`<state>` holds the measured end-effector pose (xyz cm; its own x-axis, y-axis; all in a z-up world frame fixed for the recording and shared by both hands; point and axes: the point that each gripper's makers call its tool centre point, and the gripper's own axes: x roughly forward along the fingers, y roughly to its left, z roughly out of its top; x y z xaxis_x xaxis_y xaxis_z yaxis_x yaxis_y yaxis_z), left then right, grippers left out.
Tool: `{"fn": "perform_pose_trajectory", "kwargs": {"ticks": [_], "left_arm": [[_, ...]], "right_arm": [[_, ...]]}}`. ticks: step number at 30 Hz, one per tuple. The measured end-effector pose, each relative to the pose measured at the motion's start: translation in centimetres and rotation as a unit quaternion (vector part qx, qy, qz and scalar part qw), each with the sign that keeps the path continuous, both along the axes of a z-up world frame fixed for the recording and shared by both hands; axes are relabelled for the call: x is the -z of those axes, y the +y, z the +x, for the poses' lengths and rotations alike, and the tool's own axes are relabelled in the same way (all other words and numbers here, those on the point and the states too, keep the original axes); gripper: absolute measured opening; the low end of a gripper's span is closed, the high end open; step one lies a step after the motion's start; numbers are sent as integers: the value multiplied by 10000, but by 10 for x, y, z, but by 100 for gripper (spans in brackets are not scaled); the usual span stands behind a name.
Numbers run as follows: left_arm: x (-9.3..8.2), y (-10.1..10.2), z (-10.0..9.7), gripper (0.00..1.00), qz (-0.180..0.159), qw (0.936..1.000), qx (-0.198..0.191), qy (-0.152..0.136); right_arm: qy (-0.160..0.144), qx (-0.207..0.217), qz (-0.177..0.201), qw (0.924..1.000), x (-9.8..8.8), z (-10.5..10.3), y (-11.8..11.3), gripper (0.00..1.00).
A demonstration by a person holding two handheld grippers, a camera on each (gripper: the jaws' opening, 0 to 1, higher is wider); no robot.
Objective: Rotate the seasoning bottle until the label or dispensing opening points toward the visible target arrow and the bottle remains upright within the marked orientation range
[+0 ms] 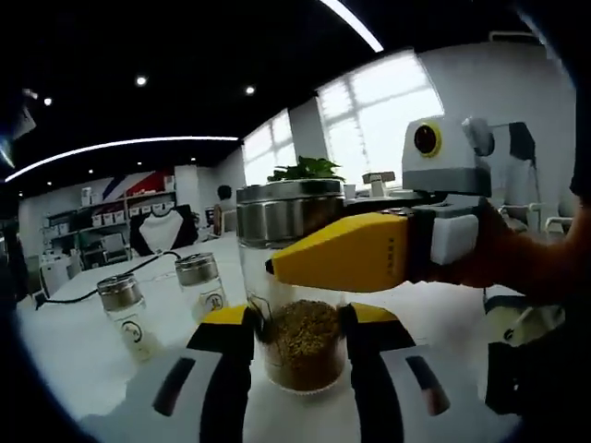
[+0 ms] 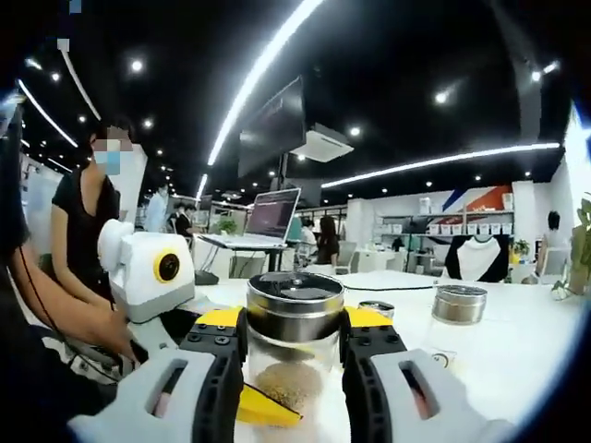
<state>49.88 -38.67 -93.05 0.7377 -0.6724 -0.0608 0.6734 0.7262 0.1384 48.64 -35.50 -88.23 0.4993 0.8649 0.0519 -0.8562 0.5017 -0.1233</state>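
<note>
Left gripper view, lower centre: our left gripper (image 1: 300, 343) pinches the bottle (image 1: 294, 305) base; right gripper (image 2: 294, 351) clamps under its lid (image 2: 295, 305). No arrow seen. We'd twist slowly, keeping it upright.

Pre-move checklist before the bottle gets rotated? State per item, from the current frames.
1. Left gripper around the lower glass of the seasoning bottle: ok, jaws flank it at the level of the seasoning.
2. Right gripper at the bottle's metal cap: ok, jaws sit either side of the cap.
3. Firm contact on both: cannot tell, jaws look close against it but pressure is not visible.
4. Bottle upright: ok, it stands on the white table.
5. Target arrow and label direction: cannot tell, no arrow or label visible.
6. Two spare bottles apart from the held one: ok.
</note>
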Motion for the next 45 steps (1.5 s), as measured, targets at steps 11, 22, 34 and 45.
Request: {"fn": "perform_pose_trajectory", "kwargs": {"ticks": [11, 22, 34, 45], "left_arm": [[-5, 12, 4, 42, -458, 9989, -110, 72], [-18, -2, -10, 45, -1134, 9902, 804, 125], [-20, -26, -44, 45, -1407, 9664, 2077, 559], [0, -4, -11, 44, -550, 9965, 488, 405]], "right_arm": [[451, 379, 154, 9981, -1, 11, 8, 37], [680, -692, 294, 9948, -17, -10, 0, 37], [837, -1855, 659, 9768, -27, -45, -14, 37], [508, -924, 432, 9935, -11, -23, -3, 36]]}}
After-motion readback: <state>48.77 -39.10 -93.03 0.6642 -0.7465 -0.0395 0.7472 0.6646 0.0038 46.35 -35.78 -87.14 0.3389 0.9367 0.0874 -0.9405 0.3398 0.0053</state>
